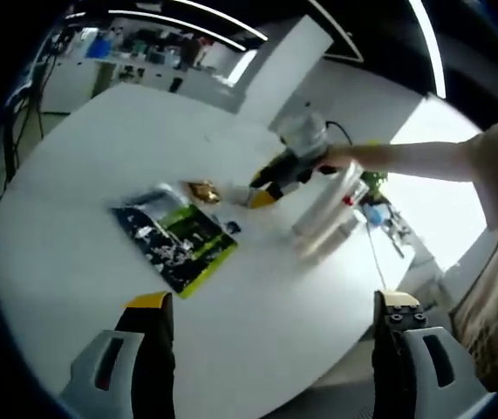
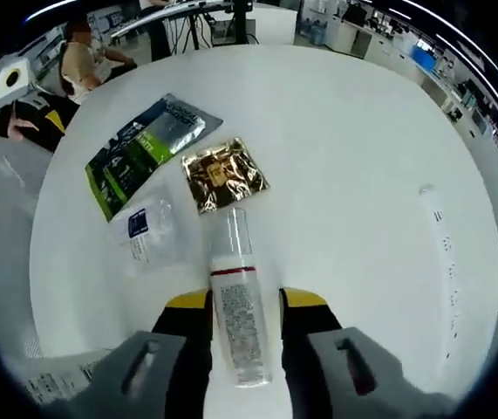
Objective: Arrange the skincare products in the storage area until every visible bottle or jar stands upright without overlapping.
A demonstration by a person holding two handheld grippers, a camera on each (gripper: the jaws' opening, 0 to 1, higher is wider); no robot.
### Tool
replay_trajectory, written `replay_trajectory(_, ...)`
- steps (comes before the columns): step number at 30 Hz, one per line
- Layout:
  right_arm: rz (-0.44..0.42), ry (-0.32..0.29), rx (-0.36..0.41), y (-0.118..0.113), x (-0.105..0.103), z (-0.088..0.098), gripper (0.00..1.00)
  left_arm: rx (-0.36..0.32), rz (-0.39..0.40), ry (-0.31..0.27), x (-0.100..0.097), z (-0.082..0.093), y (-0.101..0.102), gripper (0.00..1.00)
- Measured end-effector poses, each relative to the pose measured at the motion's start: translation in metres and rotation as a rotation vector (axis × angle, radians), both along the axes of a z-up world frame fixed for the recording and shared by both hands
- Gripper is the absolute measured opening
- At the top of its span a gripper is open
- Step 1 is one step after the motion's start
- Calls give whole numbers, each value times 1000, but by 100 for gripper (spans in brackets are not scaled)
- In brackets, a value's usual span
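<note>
A white bottle (image 2: 241, 323) with a red band and a clear cap lies lengthwise between the jaws of my right gripper (image 2: 246, 301), which is shut on it, cap pointing away. Just beyond the cap lies a gold sachet (image 2: 224, 175) (image 1: 203, 190). A green and black sachet (image 2: 139, 144) (image 1: 177, 237) and a small clear packet (image 2: 144, 227) with a blue label lie flat to its left. My left gripper (image 1: 273, 307) hangs open above the white table (image 1: 83, 166), jaws wide apart and holding nothing. In the left gripper view the right gripper (image 1: 264, 196) comes in from the right in a person's hand.
A blurred silvery thing (image 1: 331, 209) with a red mark shows beside the right gripper. A faint white tube (image 2: 440, 236) lies far right on the table. A person (image 2: 83, 52) sits past the table's far edge. Desks and cables stand beyond.
</note>
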State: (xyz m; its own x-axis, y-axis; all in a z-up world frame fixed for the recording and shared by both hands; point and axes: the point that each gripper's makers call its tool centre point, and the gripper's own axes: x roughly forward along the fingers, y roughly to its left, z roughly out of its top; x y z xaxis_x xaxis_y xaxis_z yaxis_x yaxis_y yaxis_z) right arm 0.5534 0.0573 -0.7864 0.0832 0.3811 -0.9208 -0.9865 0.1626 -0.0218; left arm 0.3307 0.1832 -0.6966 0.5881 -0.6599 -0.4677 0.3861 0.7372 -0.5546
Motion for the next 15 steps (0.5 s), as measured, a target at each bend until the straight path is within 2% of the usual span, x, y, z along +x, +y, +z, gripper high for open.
replay_trajectory(3, 31, 6, -10, 1, -4, -1, 27, 2, -2, 2, 0, -1, 0, 93)
replay_trajectory(5, 136, 0, -29, 2, -9, -1, 23, 1, -2, 4, 0, -1, -1, 92)
replay_trajectory(6, 159, 10, -43, 1, -13, -1, 21, 1, -4, 5, 0, -1, -2, 92)
replay_trajectory(8, 124, 12, -82, 1, -12, -2, 21, 5, -7, 5, 1, -2, -3, 92)
replay_trajectory(15, 122, 23, -145, 2, -10, -3, 21, -3, -8, -2, 3, 0, -5, 92)
